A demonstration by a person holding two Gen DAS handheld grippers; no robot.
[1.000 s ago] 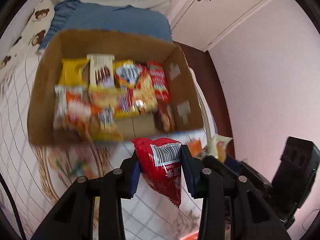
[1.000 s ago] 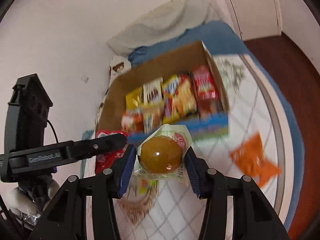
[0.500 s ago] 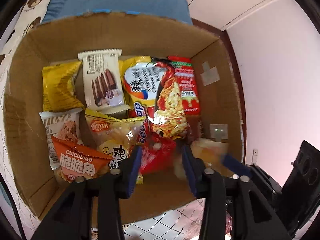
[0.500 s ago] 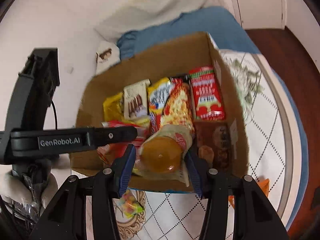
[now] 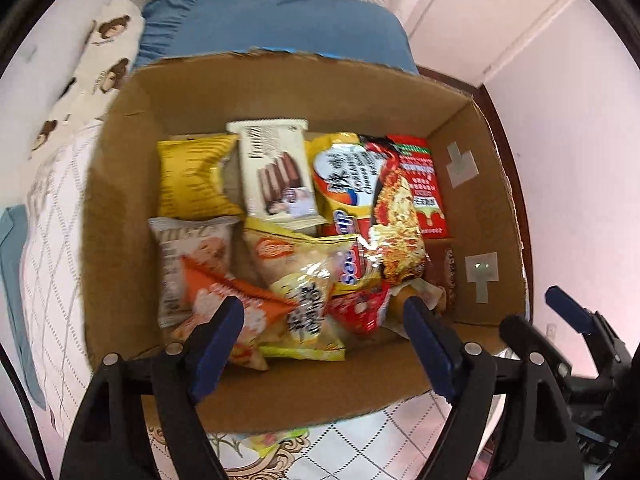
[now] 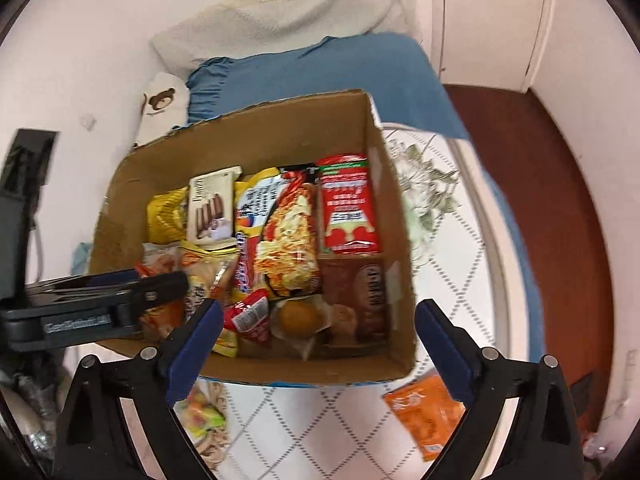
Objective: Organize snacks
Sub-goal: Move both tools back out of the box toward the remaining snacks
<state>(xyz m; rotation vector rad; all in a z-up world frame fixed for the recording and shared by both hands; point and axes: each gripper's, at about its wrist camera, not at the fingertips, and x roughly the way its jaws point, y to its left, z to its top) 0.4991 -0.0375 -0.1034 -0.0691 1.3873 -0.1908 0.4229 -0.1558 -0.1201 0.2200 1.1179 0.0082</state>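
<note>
Both of your grippers hang over a cardboard box (image 5: 120,208) of snacks set on a white quilted bedspread (image 6: 452,240): your left gripper (image 5: 324,338) has its blue-padded fingers spread wide with nothing between them, and your right gripper (image 6: 318,338) is likewise wide open and empty. At the box's near end lie a small red packet (image 6: 250,316) with a white barcode label and, just beside it, a clear-wrapped round brown bun (image 6: 298,318). Behind them the box is packed with a yellow bag (image 5: 192,178), a white wafer pack (image 5: 276,172), a long noodle packet (image 5: 396,224), a red-and-white pack (image 6: 350,204) against the right wall, a brown packet (image 6: 368,296) in the near right corner, an orange triangular bag (image 5: 224,296) and a yellow crisp bag (image 5: 304,280). Outside the box, an orange packet (image 6: 428,412) lies on the bedspread near the right gripper, and a blue pillow (image 6: 312,76) sits beyond the far wall.
</note>
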